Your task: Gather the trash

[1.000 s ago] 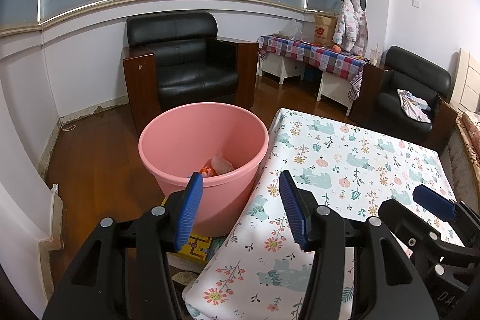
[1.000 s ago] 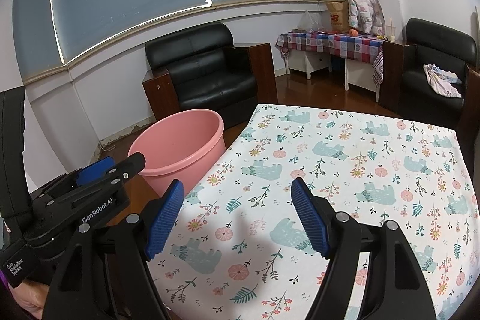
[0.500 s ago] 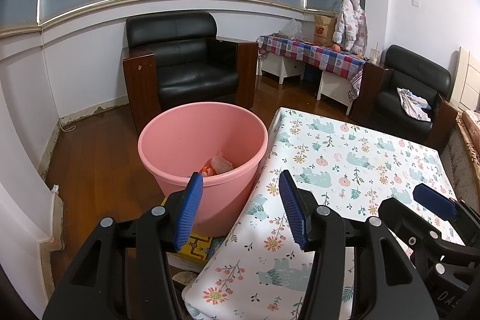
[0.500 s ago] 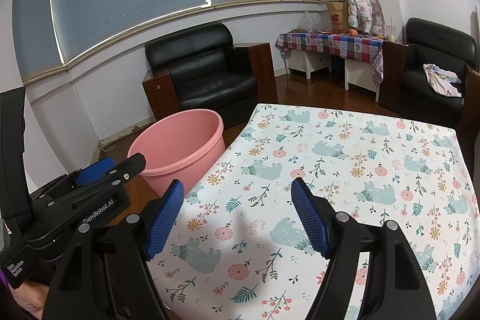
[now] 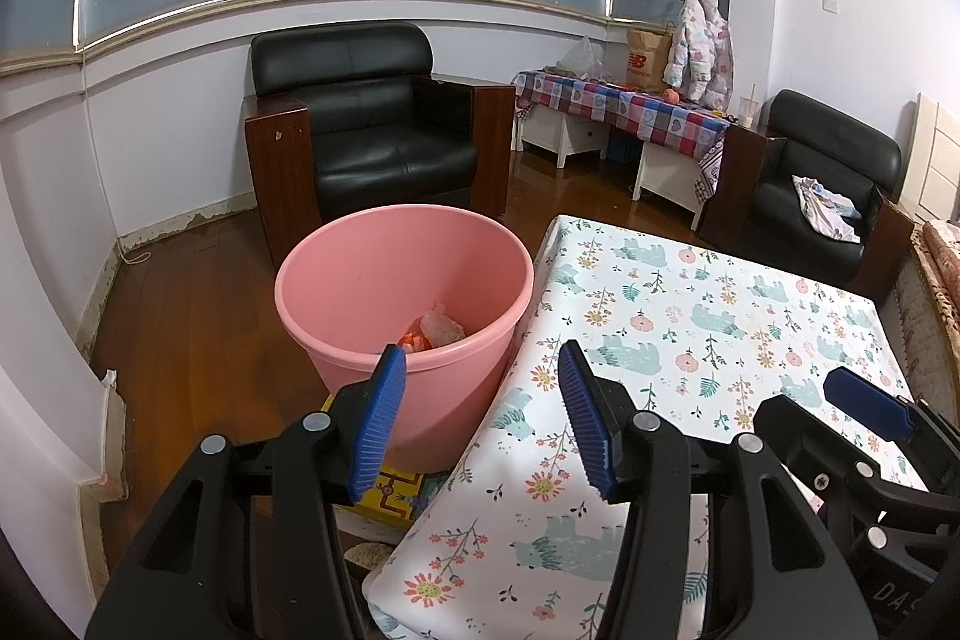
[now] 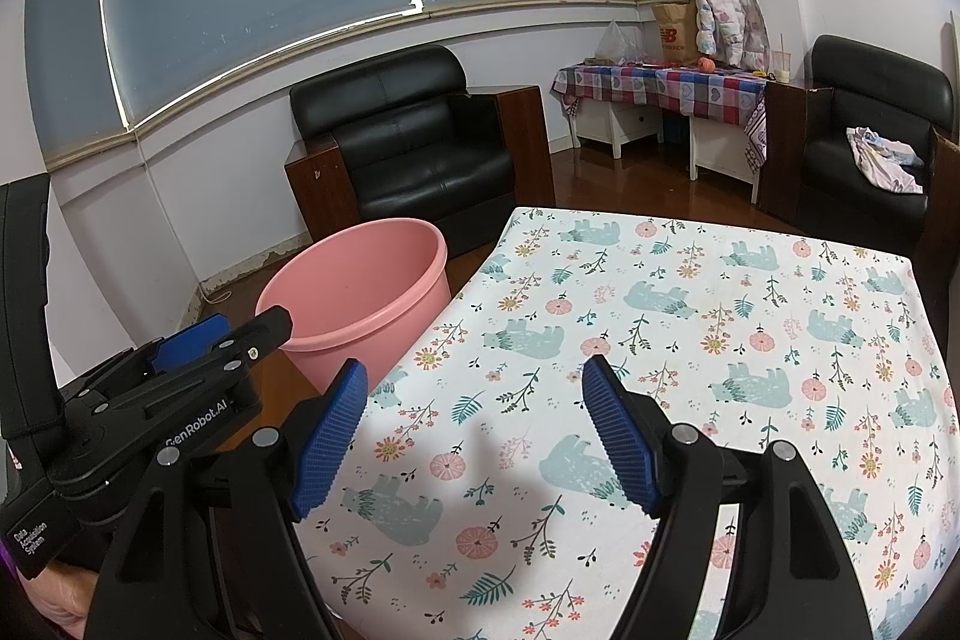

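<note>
A pink plastic tub (image 5: 360, 280) stands on the wooden floor beside the table's left edge; it also shows in the right wrist view (image 6: 360, 280). Crumpled trash (image 5: 435, 328), pale and orange, lies at its bottom. My left gripper (image 5: 480, 421) is open and empty, held over the table's near left corner just short of the tub. My right gripper (image 6: 474, 436) is open and empty above the table (image 6: 690, 340), which has a floral bear-print cloth. The left gripper's body (image 6: 180, 394) shows at the left of the right wrist view.
A black armchair (image 5: 372, 142) stands behind the tub. A second black chair (image 5: 822, 196) holds a cloth at right. A side table with a checked cloth (image 5: 624, 106) stands by the far wall. A colourful box (image 5: 396, 490) lies on the floor under the tub's near side.
</note>
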`<move>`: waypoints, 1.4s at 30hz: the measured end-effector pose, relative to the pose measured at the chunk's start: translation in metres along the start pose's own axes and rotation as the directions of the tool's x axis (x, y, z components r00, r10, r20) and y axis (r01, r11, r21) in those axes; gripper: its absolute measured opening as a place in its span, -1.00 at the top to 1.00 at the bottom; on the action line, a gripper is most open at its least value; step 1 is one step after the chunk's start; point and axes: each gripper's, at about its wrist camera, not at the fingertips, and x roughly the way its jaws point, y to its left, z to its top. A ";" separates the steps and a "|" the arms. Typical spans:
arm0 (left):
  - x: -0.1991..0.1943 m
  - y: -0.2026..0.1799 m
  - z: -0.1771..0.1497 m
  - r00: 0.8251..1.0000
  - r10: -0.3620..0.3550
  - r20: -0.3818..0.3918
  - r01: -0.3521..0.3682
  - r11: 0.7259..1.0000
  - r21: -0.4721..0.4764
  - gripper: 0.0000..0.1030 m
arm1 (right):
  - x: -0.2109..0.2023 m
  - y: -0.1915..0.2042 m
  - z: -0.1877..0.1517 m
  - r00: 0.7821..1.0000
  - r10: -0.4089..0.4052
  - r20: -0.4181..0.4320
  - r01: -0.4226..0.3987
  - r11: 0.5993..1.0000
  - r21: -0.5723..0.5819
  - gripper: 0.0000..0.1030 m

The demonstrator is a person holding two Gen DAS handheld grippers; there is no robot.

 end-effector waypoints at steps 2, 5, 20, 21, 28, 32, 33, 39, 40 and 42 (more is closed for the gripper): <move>0.000 0.000 -0.001 1.000 0.000 0.000 0.000 1.000 -0.001 -0.03 | 0.000 0.000 0.000 1.000 0.000 0.000 0.000 1.000 0.000 -0.42; 0.000 0.000 -0.001 1.000 0.000 -0.001 0.000 1.000 -0.002 -0.03 | 0.000 0.000 0.000 1.000 0.000 0.000 0.000 1.000 0.000 -0.41; -0.001 -0.002 -0.002 1.000 0.000 -0.001 0.000 1.000 0.000 -0.03 | -0.003 0.002 -0.002 1.000 0.002 -0.002 -0.002 1.000 -0.005 -0.41; -0.001 -0.002 -0.002 1.000 0.000 -0.002 0.000 1.000 0.001 -0.03 | -0.003 0.003 -0.001 1.000 0.001 -0.001 -0.001 1.000 -0.005 -0.41; -0.001 -0.002 -0.002 1.000 0.000 -0.001 0.000 1.000 0.000 -0.03 | -0.003 0.003 -0.001 1.000 0.001 -0.001 -0.001 1.000 -0.005 -0.41; -0.001 -0.002 -0.002 1.000 0.002 -0.002 -0.002 1.000 0.001 -0.03 | -0.003 0.003 -0.001 1.000 0.001 -0.002 -0.001 1.000 -0.004 -0.41; -0.001 -0.003 -0.003 1.000 0.002 -0.002 -0.002 1.000 0.000 -0.03 | -0.003 0.003 -0.001 1.000 0.002 -0.002 -0.002 1.000 -0.004 -0.42; 0.002 -0.004 -0.009 1.000 0.005 -0.006 -0.005 1.000 -0.003 -0.03 | -0.002 0.002 -0.002 1.000 0.001 -0.001 -0.001 1.000 -0.004 -0.41; 0.002 -0.004 -0.009 1.000 0.008 -0.007 -0.008 1.000 -0.004 -0.03 | -0.003 0.002 -0.002 1.000 0.001 -0.001 -0.001 1.000 -0.004 -0.41; 0.003 -0.004 -0.010 1.000 0.012 -0.012 -0.012 1.000 -0.008 -0.03 | -0.002 0.002 -0.002 1.000 0.001 -0.001 -0.001 1.000 -0.002 -0.41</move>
